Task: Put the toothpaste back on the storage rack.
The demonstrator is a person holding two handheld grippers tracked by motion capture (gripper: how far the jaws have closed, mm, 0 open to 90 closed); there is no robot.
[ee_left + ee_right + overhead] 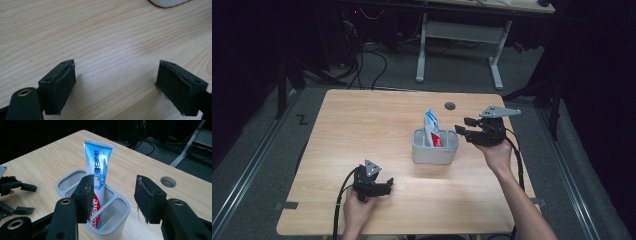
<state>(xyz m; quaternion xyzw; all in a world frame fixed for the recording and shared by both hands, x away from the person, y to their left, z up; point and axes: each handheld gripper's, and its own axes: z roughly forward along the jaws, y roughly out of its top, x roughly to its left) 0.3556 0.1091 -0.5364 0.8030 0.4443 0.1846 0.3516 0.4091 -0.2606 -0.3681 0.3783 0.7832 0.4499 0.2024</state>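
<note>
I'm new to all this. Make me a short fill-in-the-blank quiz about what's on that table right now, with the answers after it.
1. The toothpaste tube stands upright in a grey ____ with several compartments.
2. The right claw sits beside the tube with its jaws ____, gripping nothing.
3. The left claw is open over bare ____ tabletop.
4. The table has a small round ____ near its far edge.

Missing words: holder; open; wooden; hole
</note>
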